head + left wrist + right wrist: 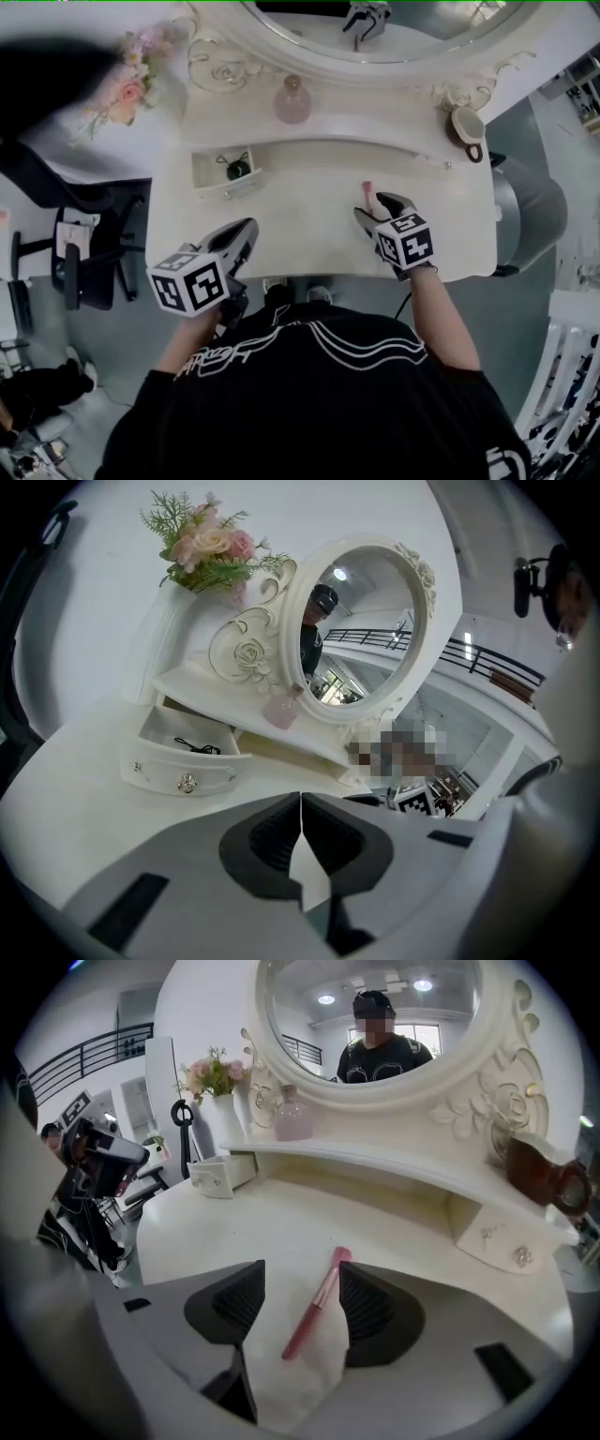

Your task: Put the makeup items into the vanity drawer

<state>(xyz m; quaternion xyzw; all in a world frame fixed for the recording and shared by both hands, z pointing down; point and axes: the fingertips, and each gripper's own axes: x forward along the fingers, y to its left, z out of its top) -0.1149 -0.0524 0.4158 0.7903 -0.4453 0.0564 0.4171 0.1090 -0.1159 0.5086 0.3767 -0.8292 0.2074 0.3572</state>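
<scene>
**Right gripper**: the jaws stand apart, one pad on each side of the pink makeup brush. The brush lies flat and slantwise on the vanity top. It sits close to the right pad, with a clear gap on the left, so we read it as bracketed but not yet gripped. In the head view this gripper is at the right-centre of the top, and the brush shows just ahead of it.

**Left gripper**: the jaws are pressed together with nothing between them. It is held over the front left of the top and points toward the drawer.

**Surroundings:** the vanity drawer stands pulled out at the left below the shelf, well apart from the brush. A small black item lies inside it. A pink bottle stands on the shelf in front of the mirror.

**Step in hand**, as we judge it, is picking up the brush. To do it well:
- We centre the jaws so that both pads meet the thin handle together.
- We keep the pads low to the top.
- We close across the mid-handle, not the tip, so the brush does not pivot or skid.
- We lift it level and carry it left.
- We let go low inside the drawer, beside the black item.
</scene>
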